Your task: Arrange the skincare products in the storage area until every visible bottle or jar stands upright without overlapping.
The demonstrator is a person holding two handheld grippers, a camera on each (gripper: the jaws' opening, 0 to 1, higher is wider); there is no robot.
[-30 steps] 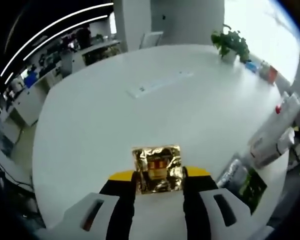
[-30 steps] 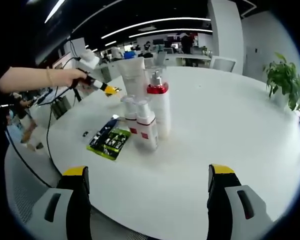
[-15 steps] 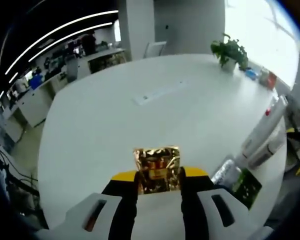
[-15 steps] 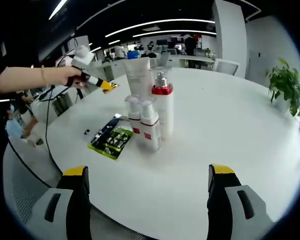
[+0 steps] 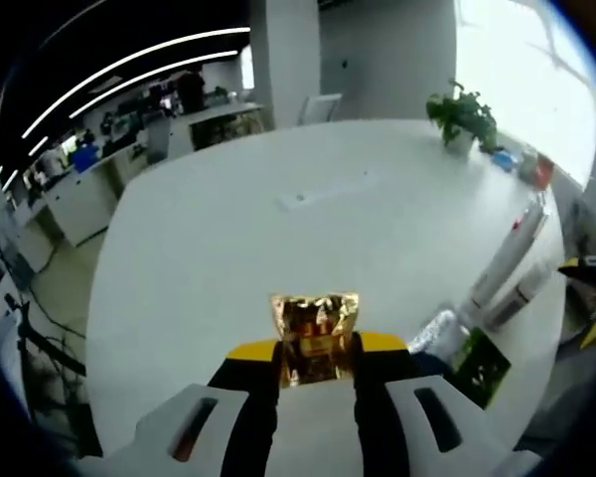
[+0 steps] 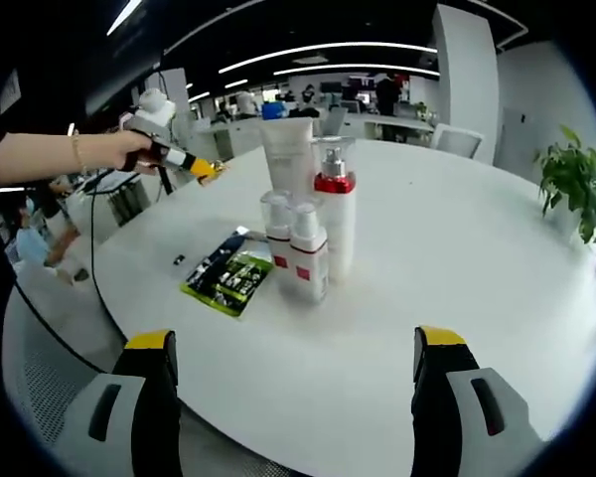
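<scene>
**Hand-held gripper clamped on gold sachet, bottles far off**

Left hand-held gripper (image 5: 316,360) clamped on gold foil sachet (image 5: 315,336), held above white worktop (image 5: 248,258). Right hand-held gripper (image 6: 291,383) jaws wide apart, empty. Bottle cluster (image 6: 310,234) upright mid-worktop, well beyond right jaws; green packet (image 6: 222,279) flat just left. Sachet likely light, crinkly, slippery; pinch at edge.

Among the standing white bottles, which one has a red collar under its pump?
The tall white pump bottle, rightmost in the right gripper view; the two short white bottles carry red labels instead.
</scene>
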